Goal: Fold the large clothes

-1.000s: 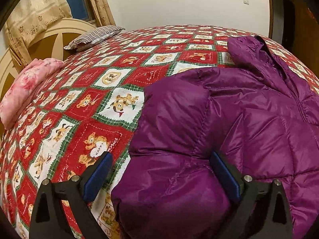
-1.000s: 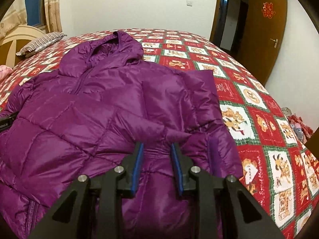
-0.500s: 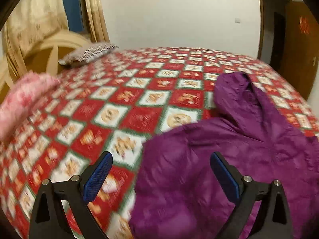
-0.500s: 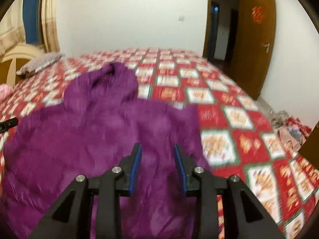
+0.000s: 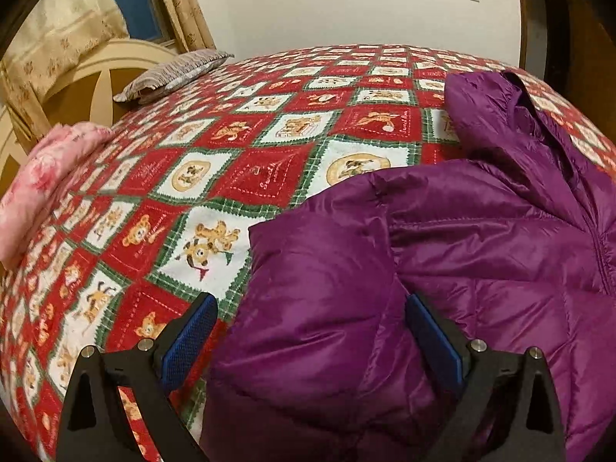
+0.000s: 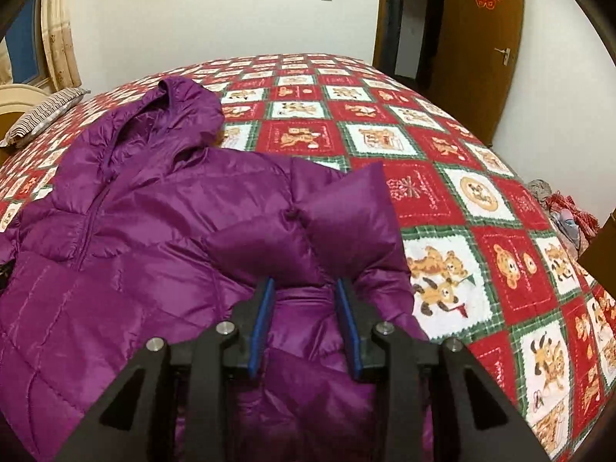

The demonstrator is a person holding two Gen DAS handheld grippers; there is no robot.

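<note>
Left claw (image 5: 308,340) spread wide, straddling the purple jacket (image 5: 481,254); right claw (image 6: 306,317) part-open around a fold, grip unclear.

The left tongs (image 5: 310,340) stand wide open over the bed (image 5: 246,177). A folded purple jacket (image 5: 481,254) sleeve bulges between the blue pads (image 5: 188,340). Ahead left lie a pink blanket (image 5: 50,177) and striped pillow (image 5: 173,73).

Left of my left gripper (image 5: 308,331) open bedspread (image 5: 246,177) runs to the pink bundle (image 5: 42,177) and striped pillow (image 5: 173,73), while the puffy purple jacket (image 5: 481,254) blocks its right.
</note>
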